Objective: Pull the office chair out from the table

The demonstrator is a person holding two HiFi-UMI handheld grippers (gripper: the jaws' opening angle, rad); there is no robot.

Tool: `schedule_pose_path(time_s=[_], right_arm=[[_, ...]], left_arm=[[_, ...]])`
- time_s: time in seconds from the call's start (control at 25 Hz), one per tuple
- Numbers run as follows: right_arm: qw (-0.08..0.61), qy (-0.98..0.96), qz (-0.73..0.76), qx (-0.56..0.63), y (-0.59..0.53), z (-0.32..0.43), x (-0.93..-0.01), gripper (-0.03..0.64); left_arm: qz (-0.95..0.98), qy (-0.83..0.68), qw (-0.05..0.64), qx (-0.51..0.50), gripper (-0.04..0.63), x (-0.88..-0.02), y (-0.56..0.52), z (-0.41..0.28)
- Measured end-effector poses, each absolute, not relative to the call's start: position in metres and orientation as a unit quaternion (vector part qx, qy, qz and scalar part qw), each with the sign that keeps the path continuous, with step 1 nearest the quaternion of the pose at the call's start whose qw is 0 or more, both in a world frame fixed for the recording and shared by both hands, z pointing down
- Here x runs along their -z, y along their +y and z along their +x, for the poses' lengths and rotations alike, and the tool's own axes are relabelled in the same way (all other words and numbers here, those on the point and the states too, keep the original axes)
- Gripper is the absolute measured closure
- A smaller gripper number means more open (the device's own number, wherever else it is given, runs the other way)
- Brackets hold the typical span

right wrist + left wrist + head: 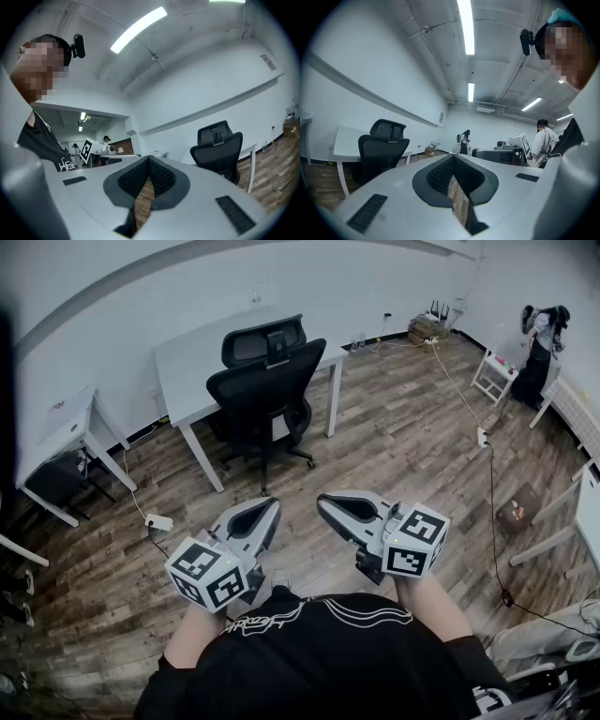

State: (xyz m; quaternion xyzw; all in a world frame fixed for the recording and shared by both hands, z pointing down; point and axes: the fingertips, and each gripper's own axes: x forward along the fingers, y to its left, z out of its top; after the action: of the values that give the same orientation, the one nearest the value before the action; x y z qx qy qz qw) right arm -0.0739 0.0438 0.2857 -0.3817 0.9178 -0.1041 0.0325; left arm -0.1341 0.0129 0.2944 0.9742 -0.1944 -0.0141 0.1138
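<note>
Black mesh back and padded seat mark the office chair (265,390), which has a headrest and a spread of base legs. In the head view it sits tucked against the white table (183,357), well ahead of me across the wood floor (403,442). I hold my left gripper (273,507) and right gripper (323,502) level and side by side before my chest, tips toward the chair. In the left gripper view my jaws are pressed together on nothing, with the chair far off at the left. In the right gripper view the jaws also meet, empty, with the chair off to the right.
</note>
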Motion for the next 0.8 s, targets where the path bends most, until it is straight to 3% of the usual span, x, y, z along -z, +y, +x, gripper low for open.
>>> schedule_pose_path(time_s=[0.8], right_arm=[[0.04, 0.902, -0.402, 0.155, -0.02, -0.066, -0.317, 0.58]], left_arm=[[0.977, -0.203, 0.058, -0.042, 0.589, -0.33, -0.056, -0.122]])
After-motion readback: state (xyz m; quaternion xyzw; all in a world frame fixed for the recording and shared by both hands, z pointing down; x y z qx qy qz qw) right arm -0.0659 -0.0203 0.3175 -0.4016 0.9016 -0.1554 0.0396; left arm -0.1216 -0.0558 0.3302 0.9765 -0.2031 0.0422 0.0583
